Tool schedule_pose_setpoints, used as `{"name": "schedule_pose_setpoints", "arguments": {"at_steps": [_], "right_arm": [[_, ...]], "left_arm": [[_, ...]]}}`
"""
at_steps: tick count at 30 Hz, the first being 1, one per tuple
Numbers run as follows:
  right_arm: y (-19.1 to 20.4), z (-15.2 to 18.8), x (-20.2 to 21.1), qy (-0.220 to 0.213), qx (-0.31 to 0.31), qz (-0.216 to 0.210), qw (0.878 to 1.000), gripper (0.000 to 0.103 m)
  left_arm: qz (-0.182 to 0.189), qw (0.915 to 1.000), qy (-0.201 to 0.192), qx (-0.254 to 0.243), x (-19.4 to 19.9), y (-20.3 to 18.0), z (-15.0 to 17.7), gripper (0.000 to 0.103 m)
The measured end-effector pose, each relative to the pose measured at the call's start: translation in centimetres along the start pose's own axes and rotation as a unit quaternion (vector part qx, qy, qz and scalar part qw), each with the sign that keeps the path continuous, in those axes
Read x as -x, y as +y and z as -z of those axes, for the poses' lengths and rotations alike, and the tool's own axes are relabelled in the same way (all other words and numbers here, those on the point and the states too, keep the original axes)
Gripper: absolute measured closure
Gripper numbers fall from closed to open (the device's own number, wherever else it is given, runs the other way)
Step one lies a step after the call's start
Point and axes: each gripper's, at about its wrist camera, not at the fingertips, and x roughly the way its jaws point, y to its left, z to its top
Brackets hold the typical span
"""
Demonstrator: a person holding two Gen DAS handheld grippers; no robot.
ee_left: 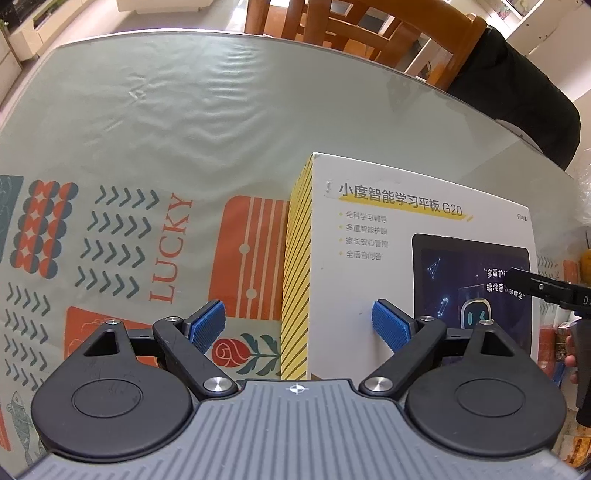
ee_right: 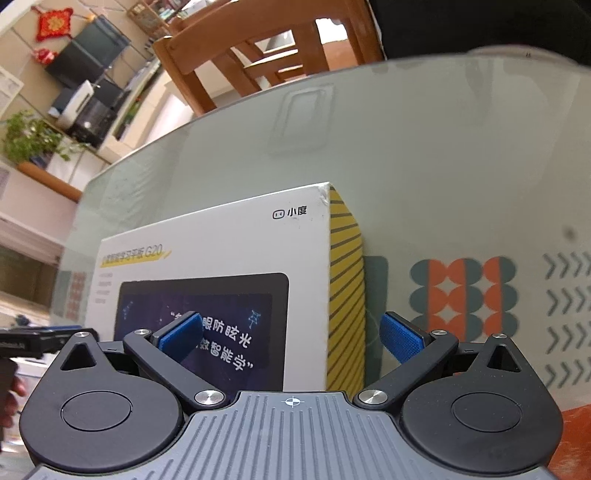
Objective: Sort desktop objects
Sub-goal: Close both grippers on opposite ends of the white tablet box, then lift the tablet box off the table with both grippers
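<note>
A white tablet box (ee_left: 399, 236) with yellow striped sides lies flat on the table. My left gripper (ee_left: 299, 325) is open, its jaws straddling the box's left near corner: one blue pad (ee_left: 207, 325) over the tablecloth, the other (ee_left: 391, 328) over the box top. The box also shows in the right wrist view (ee_right: 236, 258). My right gripper (ee_right: 291, 336) is open and straddles the box's right near corner, one pad (ee_right: 181, 336) over the printed tablet picture, the other (ee_right: 402, 339) beside the striped side. Neither gripper holds anything.
The round table carries a glass top over a patterned cloth (ee_left: 122, 240) with "LUCKY" lettering. Wooden chairs (ee_left: 354, 29) stand at the far edge. A dark garment (ee_left: 517, 99) hangs at the right. Packaged items (ee_left: 569, 332) lie right of the box.
</note>
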Motion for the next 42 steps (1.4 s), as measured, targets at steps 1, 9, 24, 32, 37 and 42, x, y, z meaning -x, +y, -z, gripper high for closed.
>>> {"name": "schedule_pose_setpoints", "arguments": {"at_steps": [1,9,24,32,37,42], "right_arm": [[-0.2,-0.2,-0.1,0.006,-0.001,-0.005,1.000,0.000],[-1.5,-1.7,-0.8,0.052,-0.012,-0.044,0.998,0.000],[-3.4,-4.3,-2.0,0.134,-0.024,-0.099,0.986,0.000],[-3.3,-4.6,-1.6,0.148,-0.021,-0.092,0.984,0.000],[-2.5,-4.7,-2.3,0.150,-0.022,-0.084,0.985,0.000],[-2.1,-4.4,-2.3,0.139,-0.023,-0.078,0.987,0.000]], "left_arm": [[0.004,1.0000,0.002,0.000,-0.1,0.1,-0.1,0.000],[0.041,0.9985,0.036,0.008,-1.2,1.0,-1.3,0.000],[0.116,0.9877,0.104,-0.019,-3.9,-0.3,-1.9,0.000],[0.116,0.9865,0.115,-0.016,-4.3,-0.3,-2.2,0.000],[0.112,0.9874,0.112,-0.009,-4.4,-0.5,-2.2,0.000],[0.106,0.9888,0.105,0.001,-4.3,-0.7,-2.1,0.000]]}}
